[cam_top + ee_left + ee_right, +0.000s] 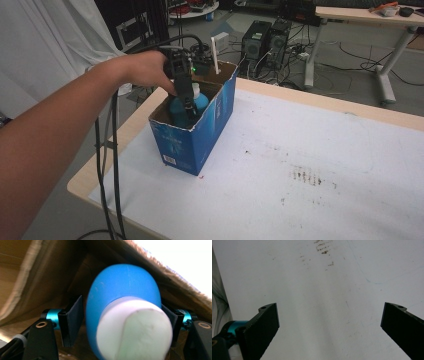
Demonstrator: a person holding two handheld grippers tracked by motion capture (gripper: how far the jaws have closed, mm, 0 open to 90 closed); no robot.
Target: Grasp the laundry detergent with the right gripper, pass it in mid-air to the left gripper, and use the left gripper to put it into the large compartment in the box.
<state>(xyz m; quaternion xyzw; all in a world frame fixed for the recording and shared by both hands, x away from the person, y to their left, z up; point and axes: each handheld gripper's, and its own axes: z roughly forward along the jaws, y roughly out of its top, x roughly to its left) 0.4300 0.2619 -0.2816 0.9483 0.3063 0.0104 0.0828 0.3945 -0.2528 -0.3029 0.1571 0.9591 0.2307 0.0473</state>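
Reaching down into the blue cardboard box (pixel 200 135), the left tongs (pixel 187 107) are right where the action is. The left gripper view shows a blue bottle (pixel 122 295) with a white cap (pixel 135 332) sitting between the two black jaws, which stand at either side of its body; whether they already press on it or just bracket it, I cannot tell. The bottle sits inside the box, low among the brown walls, at the bench's left end. So, by my reading, the reach is done; whether it's going in or coming out, the pictures don't settle. Over on the other side, the right tongs (pixel 329 327) hang wide apart above bare white bench (pixel 324 285), carrying nothing.
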